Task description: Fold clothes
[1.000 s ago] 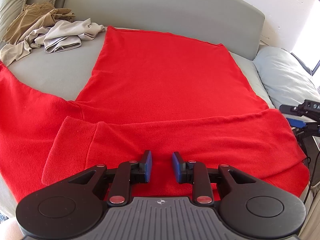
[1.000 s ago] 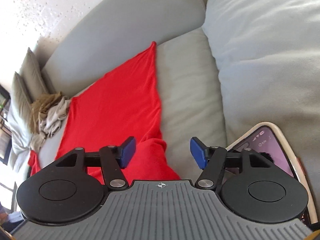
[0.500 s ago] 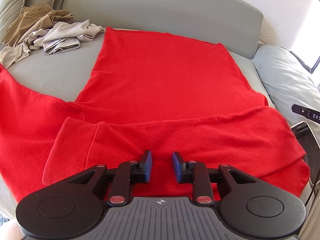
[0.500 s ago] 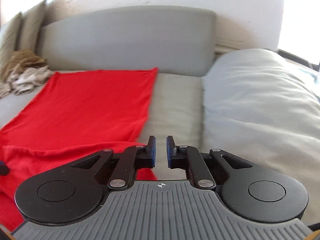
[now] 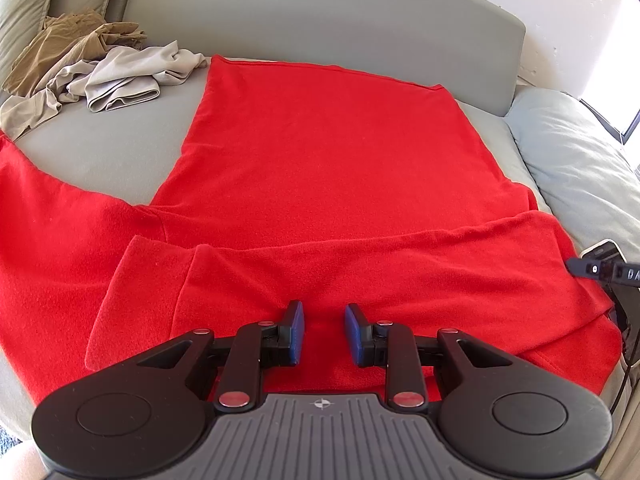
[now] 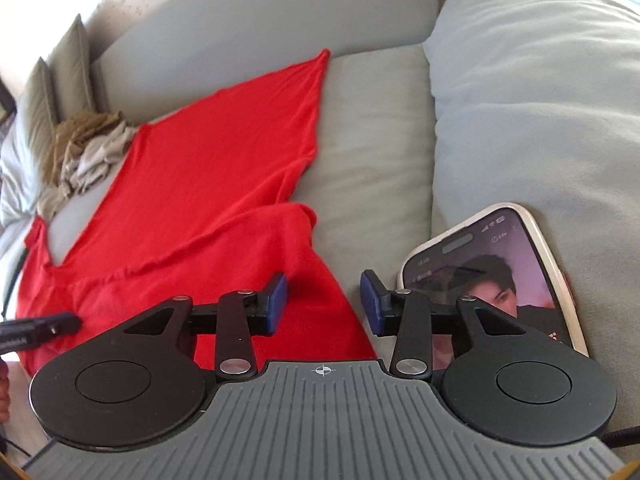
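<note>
A red long-sleeved garment [image 5: 328,160] lies flat on the grey sofa seat, its near part folded across into a band [image 5: 360,276]. One sleeve [image 5: 48,216] runs off to the left. My left gripper [image 5: 322,332] is open and empty, low over the band's near edge. My right gripper [image 6: 322,304] is open and empty over the garment's right edge [image 6: 316,280]; the garment's body [image 6: 208,160] stretches away to the left there. The right gripper's tip shows at the right edge of the left wrist view [image 5: 600,270].
A pile of beige and tan clothes [image 5: 92,68] lies at the sofa's back left, also in the right wrist view [image 6: 88,148]. A lit phone [image 6: 504,272] rests against a grey cushion [image 6: 540,100] right of the garment. The sofa backrest [image 5: 320,12] is behind.
My right gripper swung back down and left to the garment's right edge and opened wide; half a second ago it was nearly shut and pointed at the backrest. The left gripper stayed put.
</note>
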